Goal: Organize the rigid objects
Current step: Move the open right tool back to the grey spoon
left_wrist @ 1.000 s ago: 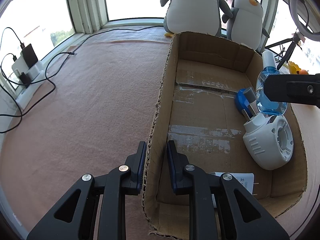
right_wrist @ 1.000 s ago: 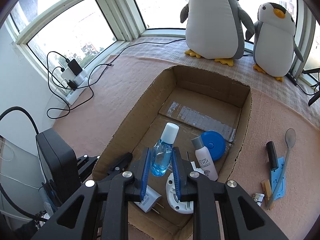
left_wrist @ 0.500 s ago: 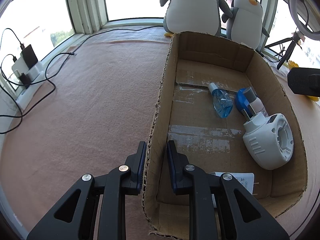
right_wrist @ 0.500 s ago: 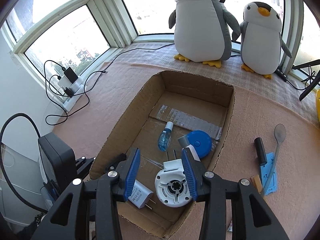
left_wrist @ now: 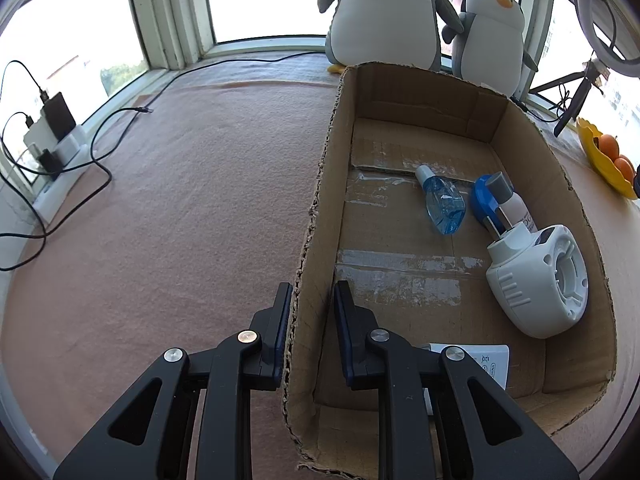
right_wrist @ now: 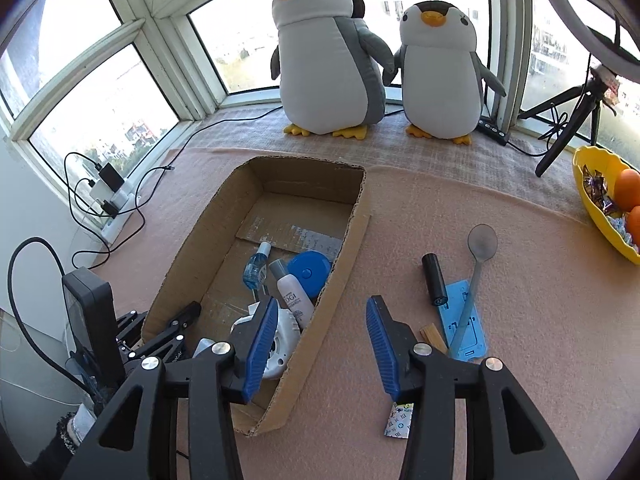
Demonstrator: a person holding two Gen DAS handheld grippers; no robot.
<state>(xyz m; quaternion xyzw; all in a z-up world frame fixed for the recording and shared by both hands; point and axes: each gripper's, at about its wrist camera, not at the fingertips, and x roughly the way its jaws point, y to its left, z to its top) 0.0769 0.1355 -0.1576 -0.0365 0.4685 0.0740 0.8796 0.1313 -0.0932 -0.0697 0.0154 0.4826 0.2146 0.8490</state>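
Observation:
A cardboard box lies on the pink cloth. In it lie a blue spray bottle, a white bottle, a blue round case, a white plastic device and a white plug adapter. My left gripper is shut on the box's left wall. My right gripper is open and empty above the box's right wall. Right of the box lie a black cylinder, a grey spoon, a blue plate and a small sachet.
Two plush penguins stand behind the box by the window. A yellow bowl of oranges sits at the right. A tripod stands at the back right. A power strip with cables lies at the left.
My right gripper opened and let the blue spray bottle fall into the box. It then rose and moved right, over the box's right wall. The left gripper stayed put.

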